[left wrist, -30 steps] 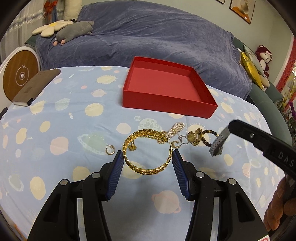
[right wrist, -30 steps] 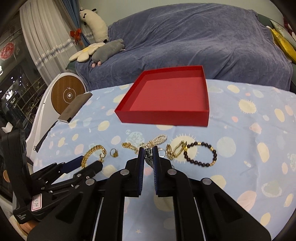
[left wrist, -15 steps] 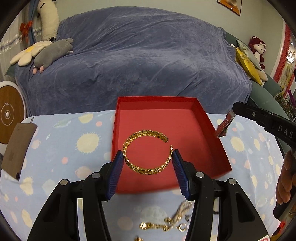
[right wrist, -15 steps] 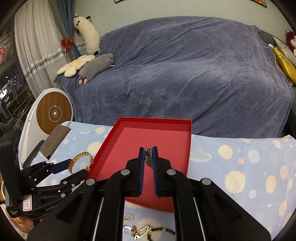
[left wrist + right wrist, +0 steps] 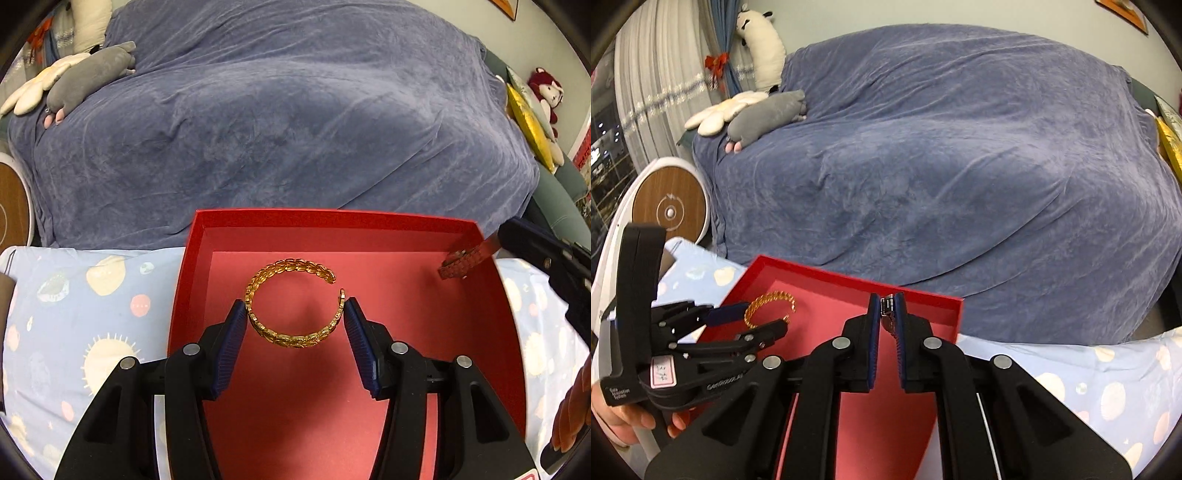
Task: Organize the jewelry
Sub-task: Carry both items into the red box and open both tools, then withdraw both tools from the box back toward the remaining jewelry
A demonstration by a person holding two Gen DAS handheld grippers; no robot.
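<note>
My left gripper (image 5: 295,308) is shut on a gold open cuff bracelet (image 5: 291,306) and holds it above the floor of the red box (image 5: 332,221). My right gripper (image 5: 887,314) is shut on a silver metal link band (image 5: 887,308), over the box's (image 5: 849,278) far right part. In the left wrist view the band (image 5: 461,260) hangs from the right gripper near the box's right wall. In the right wrist view the cuff (image 5: 768,306) shows between the left gripper's fingers (image 5: 727,314).
The box sits on a table with a light blue planet-print cloth (image 5: 74,295). A sofa under a blue-grey cover (image 5: 295,110) stands right behind it, with plush toys (image 5: 85,70) on it. A round wooden disc (image 5: 668,212) stands at the left.
Both grippers have carried their pieces from the table's jewelry pile forward and over the red box. The remaining jewelry has dropped out of view.
</note>
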